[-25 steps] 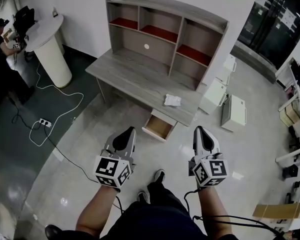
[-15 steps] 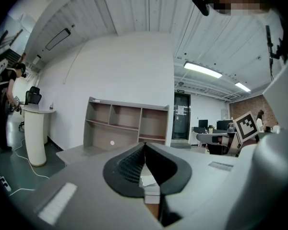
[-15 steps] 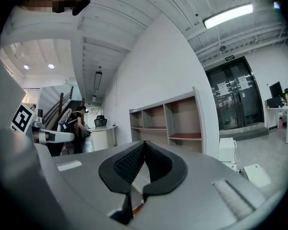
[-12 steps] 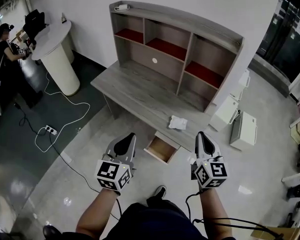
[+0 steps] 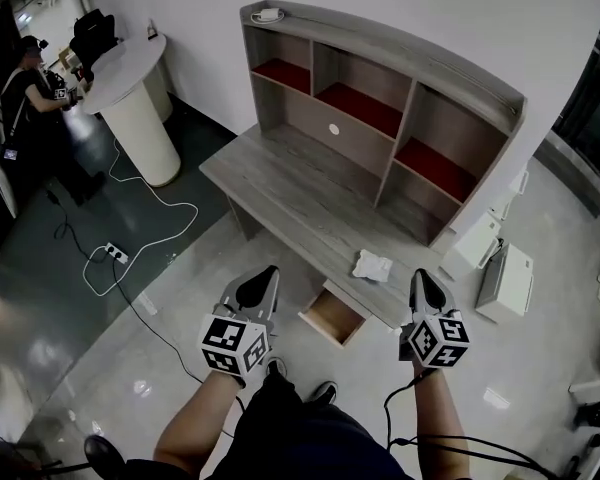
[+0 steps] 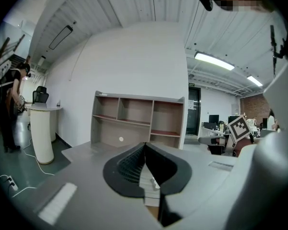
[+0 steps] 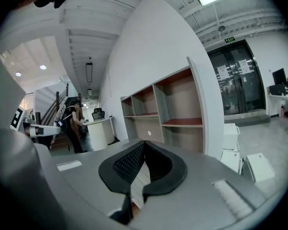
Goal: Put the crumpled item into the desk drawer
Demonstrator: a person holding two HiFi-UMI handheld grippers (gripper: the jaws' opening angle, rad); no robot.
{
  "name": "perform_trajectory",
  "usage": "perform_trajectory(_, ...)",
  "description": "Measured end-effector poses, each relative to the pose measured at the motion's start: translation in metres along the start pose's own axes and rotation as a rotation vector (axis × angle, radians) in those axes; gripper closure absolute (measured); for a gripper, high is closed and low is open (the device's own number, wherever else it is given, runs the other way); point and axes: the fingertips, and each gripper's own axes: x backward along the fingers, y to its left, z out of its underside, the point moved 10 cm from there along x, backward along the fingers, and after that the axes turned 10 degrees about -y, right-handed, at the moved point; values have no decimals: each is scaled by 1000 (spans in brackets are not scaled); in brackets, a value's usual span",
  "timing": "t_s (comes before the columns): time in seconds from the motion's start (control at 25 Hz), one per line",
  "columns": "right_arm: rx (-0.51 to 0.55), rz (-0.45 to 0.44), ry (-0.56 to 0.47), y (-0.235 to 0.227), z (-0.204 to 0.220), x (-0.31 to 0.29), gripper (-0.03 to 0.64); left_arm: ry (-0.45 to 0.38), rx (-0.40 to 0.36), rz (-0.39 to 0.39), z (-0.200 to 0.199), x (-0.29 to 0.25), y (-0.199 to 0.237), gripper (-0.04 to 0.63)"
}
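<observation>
A white crumpled item (image 5: 372,265) lies on the grey wooden desk (image 5: 290,193) near its front right edge. Just below that edge a small drawer (image 5: 333,315) stands pulled out, its wooden inside showing. My left gripper (image 5: 269,272) hovers over the floor left of the drawer, jaws shut with nothing in them; the tips meet in the left gripper view (image 6: 145,143). My right gripper (image 5: 421,275) hangs right of the drawer, just short of the desk's front edge, also shut and empty (image 7: 145,142). Both point toward the desk.
A hutch with open shelves (image 5: 380,98) rises at the back of the desk. White boxes (image 5: 505,278) stand on the floor to the right. A round white counter (image 5: 130,93), a person (image 5: 30,88) and a cable with a power strip (image 5: 115,255) are at left.
The desk, drawer and crumpled item have come closer in the head view and shifted right. Both grippers stay shut and held in front of me.
</observation>
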Motion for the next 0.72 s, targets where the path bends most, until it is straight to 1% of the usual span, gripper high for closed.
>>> perform_trajectory(0.2, -42, 45, 50, -12, 22, -30, 609, 61, 8, 8, 22, -26, 26, 591)
perform_trajectory(0.32, -67, 81, 79, -15, 34, -50, 606, 94, 13, 29, 33, -43, 46, 591)
perform_trajectory(0.56, -114, 162, 152, -20, 55, -86, 583, 166, 26, 91, 53, -83, 89, 591)
perform_trajectory(0.64, -137, 201, 171, -23, 63, -99, 580, 188, 26, 126, 59, -101, 100, 591)
perform_trajectory(0.72, -171, 244, 204, -24, 75, -107, 578, 230, 30, 167, 69, -115, 108, 591)
